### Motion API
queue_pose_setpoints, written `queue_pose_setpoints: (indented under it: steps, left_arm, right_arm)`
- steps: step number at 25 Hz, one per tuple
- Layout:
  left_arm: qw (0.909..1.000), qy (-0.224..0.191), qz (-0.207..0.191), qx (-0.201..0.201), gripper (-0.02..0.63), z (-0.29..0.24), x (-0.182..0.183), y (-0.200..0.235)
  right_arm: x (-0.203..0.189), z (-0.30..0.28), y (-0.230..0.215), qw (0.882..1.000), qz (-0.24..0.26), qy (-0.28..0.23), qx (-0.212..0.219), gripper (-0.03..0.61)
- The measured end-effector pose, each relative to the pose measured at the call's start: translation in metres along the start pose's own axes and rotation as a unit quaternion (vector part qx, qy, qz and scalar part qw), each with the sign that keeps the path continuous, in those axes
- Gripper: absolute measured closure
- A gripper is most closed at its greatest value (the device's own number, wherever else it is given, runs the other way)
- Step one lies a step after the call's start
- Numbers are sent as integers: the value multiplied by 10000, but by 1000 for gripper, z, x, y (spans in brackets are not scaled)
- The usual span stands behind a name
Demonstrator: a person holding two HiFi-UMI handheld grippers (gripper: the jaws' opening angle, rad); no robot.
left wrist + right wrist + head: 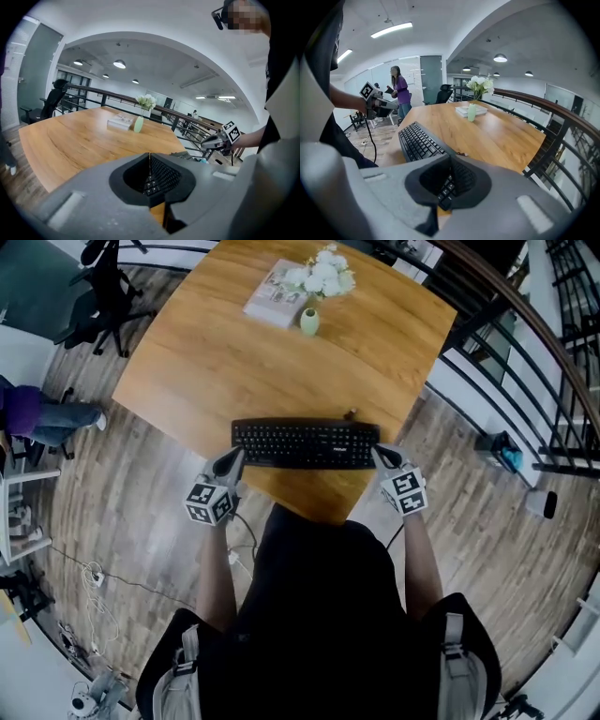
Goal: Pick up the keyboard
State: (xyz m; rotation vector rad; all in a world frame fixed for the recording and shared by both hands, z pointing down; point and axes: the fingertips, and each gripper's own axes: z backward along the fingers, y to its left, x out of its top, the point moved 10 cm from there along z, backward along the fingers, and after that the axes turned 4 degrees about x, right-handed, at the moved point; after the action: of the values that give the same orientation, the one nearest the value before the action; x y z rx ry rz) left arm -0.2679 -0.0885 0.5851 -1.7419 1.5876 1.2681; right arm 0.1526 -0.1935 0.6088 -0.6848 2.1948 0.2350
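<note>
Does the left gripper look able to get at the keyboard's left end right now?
Probably yes: the left gripper sits right at the left end of the keyboard, with nothing lying between them. Its jaws are shut, though, so they would have to open before gripping.

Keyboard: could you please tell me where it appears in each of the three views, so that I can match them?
Head view: keyboard at centre, across the near corner of the table.
Left gripper view: keyboard low at centre, only a few keys showing.
Right gripper view: keyboard left of centre, running away toward the left.
Shared landmark: the vase of white flowers, beyond the keyboard in all three.
</note>
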Motion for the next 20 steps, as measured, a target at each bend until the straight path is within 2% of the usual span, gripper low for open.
queue_pose_setpoints:
  steps: [4, 16, 17, 19, 20]
  left_arm:
    - [9989, 388, -200, -173, 600, -14, -13, 19]
    - [9956, 939, -40, -3, 593, -45, -36, 75]
    - [9953, 969, -13, 50, 565, -47, -37, 78]
    - [9944, 1046, 28, 144, 465, -50, -40, 83]
    - [9939, 1093, 38, 162, 460, -52, -41, 86]
  right_arm:
    - [0, -11, -3, 9997, -216, 119, -93, 575]
    - [-31, -46, -12, 9935, -793, 780, -260, 574]
    - [-35, -47, -14, 9927, -837, 817, -291, 574]
    - [-40, -49, -17, 9912, -936, 871, -331, 574]
    - [-43, -49, -18, 9905, -985, 895, -353, 572]
